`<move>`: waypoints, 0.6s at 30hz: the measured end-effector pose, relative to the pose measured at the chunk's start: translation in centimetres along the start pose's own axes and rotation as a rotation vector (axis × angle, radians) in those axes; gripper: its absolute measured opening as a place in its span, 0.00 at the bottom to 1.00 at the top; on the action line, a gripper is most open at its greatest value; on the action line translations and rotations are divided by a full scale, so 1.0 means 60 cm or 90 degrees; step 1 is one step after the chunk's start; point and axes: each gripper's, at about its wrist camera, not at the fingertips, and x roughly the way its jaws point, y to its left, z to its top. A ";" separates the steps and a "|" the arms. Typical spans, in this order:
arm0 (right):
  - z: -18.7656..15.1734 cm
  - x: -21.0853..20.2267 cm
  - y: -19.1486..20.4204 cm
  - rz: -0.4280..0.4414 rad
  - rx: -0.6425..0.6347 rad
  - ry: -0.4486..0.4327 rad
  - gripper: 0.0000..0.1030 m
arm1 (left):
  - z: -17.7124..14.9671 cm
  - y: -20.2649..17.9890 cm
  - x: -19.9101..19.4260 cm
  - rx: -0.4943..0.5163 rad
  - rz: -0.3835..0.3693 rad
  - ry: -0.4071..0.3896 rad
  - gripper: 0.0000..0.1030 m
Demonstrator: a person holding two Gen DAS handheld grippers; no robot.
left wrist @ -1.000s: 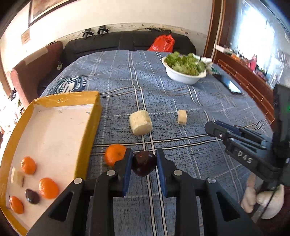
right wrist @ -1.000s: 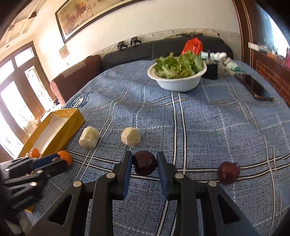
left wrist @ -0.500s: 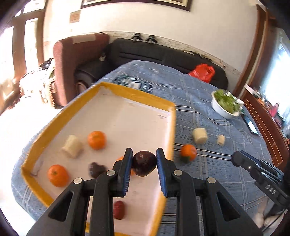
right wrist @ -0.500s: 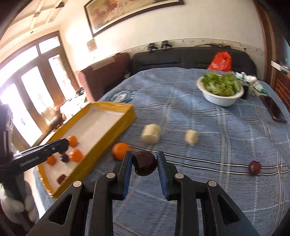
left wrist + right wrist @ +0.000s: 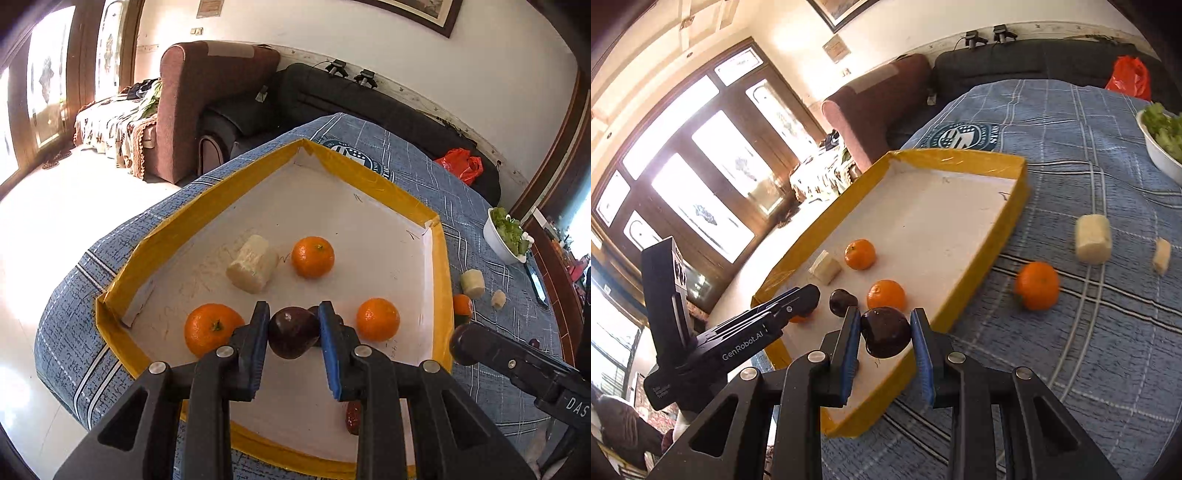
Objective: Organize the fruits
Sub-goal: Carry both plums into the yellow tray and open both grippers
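Observation:
A yellow-rimmed tray (image 5: 439,266) with a white floor sits on the blue checked cloth. My left gripper (image 5: 293,332) is shut on a dark purple fruit (image 5: 291,334) above the tray's near part. Three oranges (image 5: 313,256), a pale cut chunk (image 5: 252,264) and a small red fruit (image 5: 352,421) lie in the tray. My right gripper (image 5: 884,332) is shut on another dark purple fruit (image 5: 886,332) above the tray's near right rim (image 5: 979,280). The left gripper also shows in the right wrist view (image 5: 809,295), beside a dark fruit (image 5: 842,302).
On the cloth right of the tray lie an orange (image 5: 1037,285), a large pale chunk (image 5: 1093,239) and a small one (image 5: 1161,255). A white bowl of lettuce (image 5: 1161,155) stands far right. A brown armchair (image 5: 207,103) and black sofa stand beyond the table.
Both grippers have swung left and lower with their dark fruits. The left one now hangs low over the tray's near part; the right one has come over the tray's rim.

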 end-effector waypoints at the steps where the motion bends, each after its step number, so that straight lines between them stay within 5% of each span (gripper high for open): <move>1: 0.002 0.010 0.007 -0.001 -0.005 0.006 0.31 | -0.001 0.005 0.000 -0.004 -0.002 0.001 0.25; 10: 0.008 0.073 0.044 -0.033 -0.053 0.042 0.32 | -0.002 0.018 0.003 -0.006 -0.008 0.002 0.28; 14: 0.004 0.083 0.051 -0.048 -0.066 0.043 0.32 | -0.001 0.012 -0.008 -0.005 -0.016 -0.008 0.61; 18: 0.006 0.065 0.051 -0.051 -0.067 0.029 0.34 | 0.002 0.008 -0.030 -0.004 -0.021 -0.028 0.71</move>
